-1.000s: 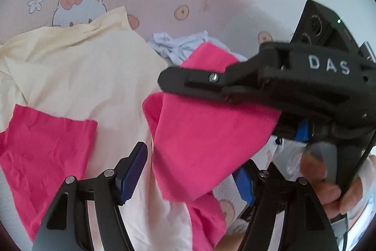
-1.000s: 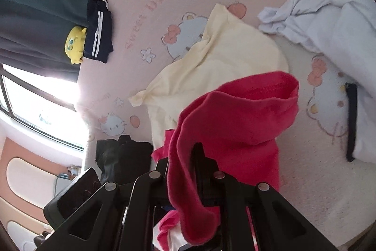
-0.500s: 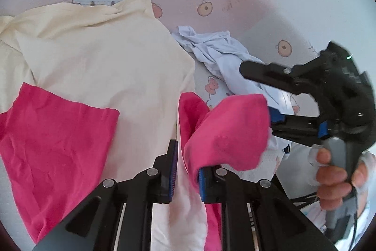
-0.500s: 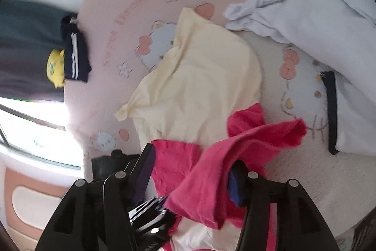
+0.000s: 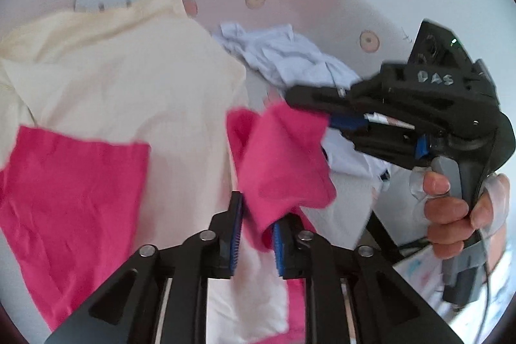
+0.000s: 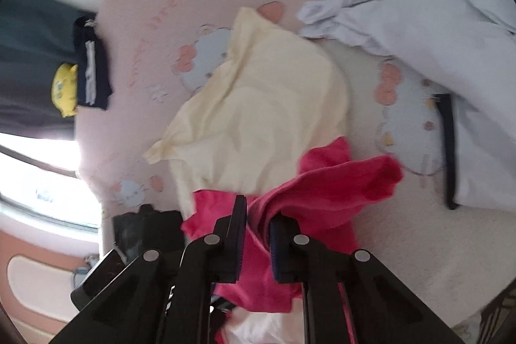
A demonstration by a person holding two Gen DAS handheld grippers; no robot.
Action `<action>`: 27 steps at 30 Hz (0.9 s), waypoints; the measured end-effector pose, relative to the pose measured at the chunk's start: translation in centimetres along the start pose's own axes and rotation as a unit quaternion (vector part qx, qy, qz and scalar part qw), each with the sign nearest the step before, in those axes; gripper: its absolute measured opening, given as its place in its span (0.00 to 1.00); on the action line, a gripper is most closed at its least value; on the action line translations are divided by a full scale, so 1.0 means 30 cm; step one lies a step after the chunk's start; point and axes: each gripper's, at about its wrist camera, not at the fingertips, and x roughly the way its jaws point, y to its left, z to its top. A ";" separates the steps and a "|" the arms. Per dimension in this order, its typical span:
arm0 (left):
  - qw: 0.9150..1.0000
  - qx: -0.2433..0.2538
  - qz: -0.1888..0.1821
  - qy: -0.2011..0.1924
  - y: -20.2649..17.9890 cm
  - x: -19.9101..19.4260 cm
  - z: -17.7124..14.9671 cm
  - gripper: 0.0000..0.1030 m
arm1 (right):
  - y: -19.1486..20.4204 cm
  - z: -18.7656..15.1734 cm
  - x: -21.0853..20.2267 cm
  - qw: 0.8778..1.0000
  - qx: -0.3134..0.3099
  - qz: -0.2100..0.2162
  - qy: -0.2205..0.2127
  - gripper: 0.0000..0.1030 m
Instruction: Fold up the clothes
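Garment: pink garment [image 5: 283, 163], bunched and lifted between both grippers over a bed; a flatter panel of the same pink lies at 8 o'clock in the left wrist view, on top of the cream garment
Left gripper: left gripper [image 5: 256, 234] at 6 o'clock of its own view, jaws opening with a fold of the pink cloth between the blue pads; the gap is narrow, and whether the left pad touches the cloth I cannot tell
Right gripper: right gripper [image 6: 258, 234] at 6 o'clock of its own view, jaws closing on a thick fold of the pink cloth, both pads against the fabric; in the left wrist view it comes in from 3 o'clock with its tips at the upper edge of the pink bundle
Hand: person's hand [image 5: 458, 208] wrapped round the grey handle of the right gripper, at 4 o'clock in the left wrist view
Cream garment: cream garment [image 6: 264, 108] spread on the bed, under and behind the pink cloth, running toward 11 o'clock in the right wrist view
Pale blue garment: pale blue garment [image 6: 429, 8] crumpled at 2 o'clock in the right wrist view, clear of the pink cloth
Navy garment: small navy garment [image 6: 93, 76] with white stripes, folded at 9 o'clock near the bed's far edge, a yellow toy [image 6: 66, 89] just beside it
Bed: bedsheet [image 6: 167, 31], pink with cartoon cat prints, blurred in both views
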 end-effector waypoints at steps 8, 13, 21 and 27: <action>0.999 -0.011 0.019 -0.031 -0.028 -0.053 0.001 0.70 | 0.089 -0.029 0.025 0.998 -0.048 0.036 0.018 0.11; 0.999 0.027 0.040 -0.023 -0.068 -0.055 0.006 0.70 | 0.110 -0.035 0.027 0.997 -0.058 0.046 0.024 0.11; 0.999 0.023 0.027 -0.039 -0.075 -0.020 0.043 0.70 | 0.110 -0.019 0.037 0.997 -0.055 0.042 0.030 0.11; 0.999 0.009 0.027 -0.041 -0.050 0.016 0.069 0.26 | 0.107 -0.014 0.062 0.997 -0.061 0.019 0.042 0.11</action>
